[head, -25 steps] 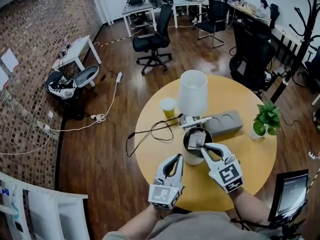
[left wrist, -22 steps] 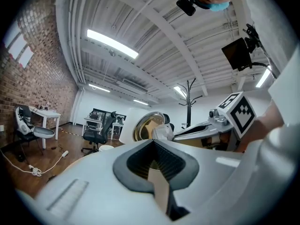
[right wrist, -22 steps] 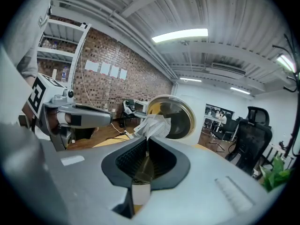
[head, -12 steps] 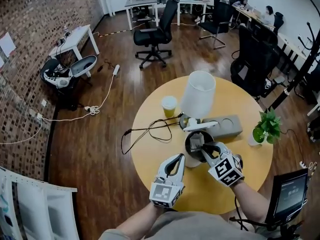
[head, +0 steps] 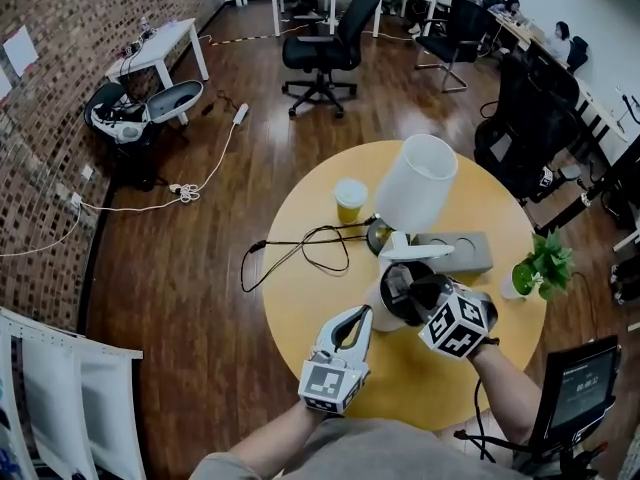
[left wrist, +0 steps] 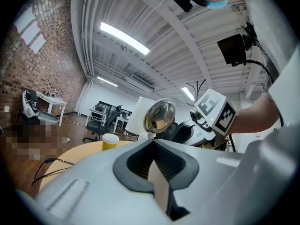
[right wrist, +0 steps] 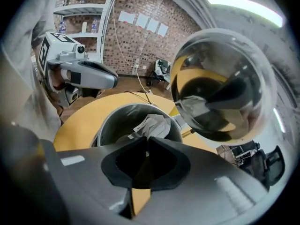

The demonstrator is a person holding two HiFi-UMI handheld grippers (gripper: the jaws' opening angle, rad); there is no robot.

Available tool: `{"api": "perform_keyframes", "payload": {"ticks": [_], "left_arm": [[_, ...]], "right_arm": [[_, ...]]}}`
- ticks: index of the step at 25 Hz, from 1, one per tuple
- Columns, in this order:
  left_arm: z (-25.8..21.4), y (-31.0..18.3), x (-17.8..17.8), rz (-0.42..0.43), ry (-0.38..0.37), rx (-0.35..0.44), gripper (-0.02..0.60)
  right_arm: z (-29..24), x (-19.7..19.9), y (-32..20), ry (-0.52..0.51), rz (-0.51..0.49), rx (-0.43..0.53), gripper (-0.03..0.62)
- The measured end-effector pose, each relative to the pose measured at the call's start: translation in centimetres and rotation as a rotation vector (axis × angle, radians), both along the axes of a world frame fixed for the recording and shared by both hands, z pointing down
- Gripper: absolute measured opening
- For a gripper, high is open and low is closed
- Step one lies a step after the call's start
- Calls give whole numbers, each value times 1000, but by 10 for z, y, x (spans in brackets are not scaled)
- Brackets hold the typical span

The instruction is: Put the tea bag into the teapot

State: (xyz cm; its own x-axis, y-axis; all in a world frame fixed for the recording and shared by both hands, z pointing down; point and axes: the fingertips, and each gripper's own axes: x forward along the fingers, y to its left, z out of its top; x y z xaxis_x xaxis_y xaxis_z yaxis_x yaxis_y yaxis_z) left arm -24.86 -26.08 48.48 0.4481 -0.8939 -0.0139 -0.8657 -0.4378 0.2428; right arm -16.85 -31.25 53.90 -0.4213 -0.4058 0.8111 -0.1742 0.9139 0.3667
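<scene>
A round yellow table (head: 300, 298) stands on a wooden floor (head: 180, 268) in an office, with a white lamp (head: 415, 183) and a cup (head: 350, 198) above centre in the head view. Just below the lamp sits the teapot (head: 392, 286). The right gripper (head: 415, 290) tilts down over its open mouth. In the right gripper view its jaws are nearly closed, apparently pinching the top of the tea bag (right wrist: 152, 124). The bag hangs crumpled just inside the teapot's rim. This looks like the lowering step, close to done. Next the jaws need to part so the bag drops in, then lift clear without catching the rim. The left gripper (head: 362, 316) waits at lower centre beside the pot, tips together and empty, touching nothing.
</scene>
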Motion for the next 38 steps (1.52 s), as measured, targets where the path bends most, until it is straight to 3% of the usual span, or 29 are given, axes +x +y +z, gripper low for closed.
{"api": "perform_keyframes", "payload": {"ticks": [8, 13, 22, 32, 38], "left_arm": [[4, 0, -2, -15, 13, -16, 3], [9, 1, -2, -17, 19, -30, 3], [11, 1, -4, -32, 23, -35, 3], [11, -2, 0, -22, 25, -46, 3], [5, 4, 1, 9, 4, -33, 3]], "right_arm": [[23, -6, 7, 225, -159, -23, 28], [32, -7, 5, 281, -186, -38, 34], [35, -8, 0, 279, -188, -52, 89], [29, -9, -2, 233, -164, -26, 84], [16, -8, 0, 157, -93, 24, 72]]}}
